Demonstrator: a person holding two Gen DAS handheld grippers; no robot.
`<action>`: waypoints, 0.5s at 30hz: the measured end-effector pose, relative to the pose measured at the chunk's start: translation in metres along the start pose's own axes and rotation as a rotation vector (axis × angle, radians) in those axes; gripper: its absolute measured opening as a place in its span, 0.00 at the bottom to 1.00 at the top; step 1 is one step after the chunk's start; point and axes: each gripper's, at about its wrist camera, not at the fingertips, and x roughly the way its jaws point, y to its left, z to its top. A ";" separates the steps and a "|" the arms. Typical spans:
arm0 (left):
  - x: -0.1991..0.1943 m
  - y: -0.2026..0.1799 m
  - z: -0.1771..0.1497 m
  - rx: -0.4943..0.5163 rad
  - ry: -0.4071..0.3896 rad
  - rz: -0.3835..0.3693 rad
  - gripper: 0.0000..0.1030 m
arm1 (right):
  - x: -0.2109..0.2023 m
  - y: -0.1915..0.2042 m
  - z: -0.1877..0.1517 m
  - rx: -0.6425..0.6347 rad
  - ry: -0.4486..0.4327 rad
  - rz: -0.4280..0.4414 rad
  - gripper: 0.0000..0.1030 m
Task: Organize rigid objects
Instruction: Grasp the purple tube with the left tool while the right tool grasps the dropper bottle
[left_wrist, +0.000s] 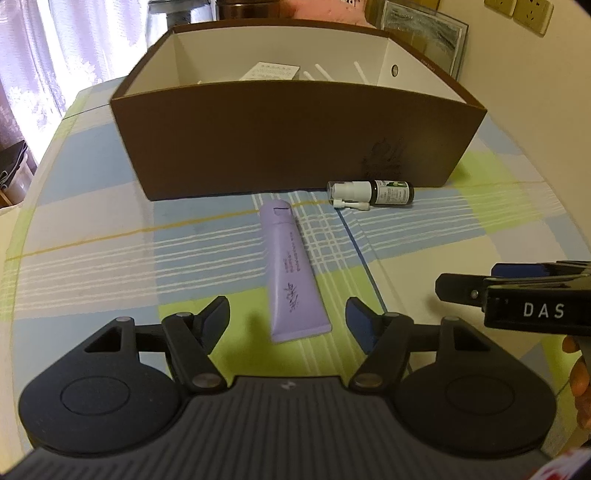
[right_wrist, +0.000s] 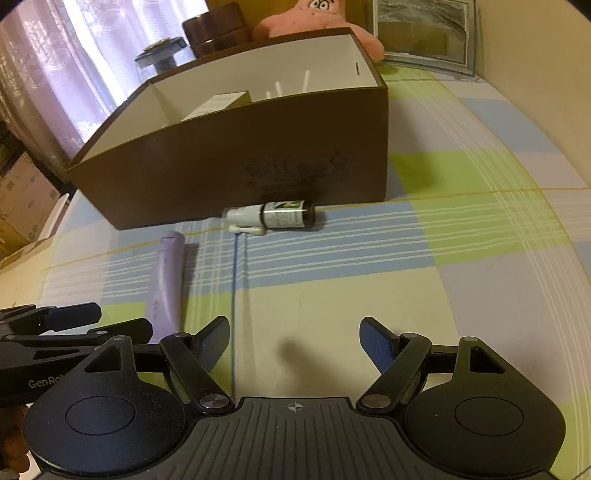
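A brown box (left_wrist: 295, 147) sits on the checked cloth (left_wrist: 110, 240). Inside are a white packet (left_wrist: 269, 70) and three white sticks (left_wrist: 325, 72). Outside lie one purple tube (left_wrist: 293, 273) and one little bottle (right_wrist: 280, 216), just beside the box. The left claw (left_wrist: 288, 314) is open, the tube's flat end between its fingers, not touching. The right claw (right_wrist: 295, 339) is open and empty, with the bottle well ahead.
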 end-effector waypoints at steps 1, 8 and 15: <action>0.004 -0.001 0.002 0.002 0.003 -0.001 0.64 | 0.002 -0.001 0.002 0.004 -0.001 -0.002 0.72; 0.028 -0.004 0.012 0.007 0.015 -0.002 0.62 | 0.016 -0.009 0.012 0.025 -0.003 -0.016 0.72; 0.045 -0.001 0.020 0.033 0.023 0.000 0.53 | 0.029 -0.012 0.019 0.040 0.008 -0.016 0.72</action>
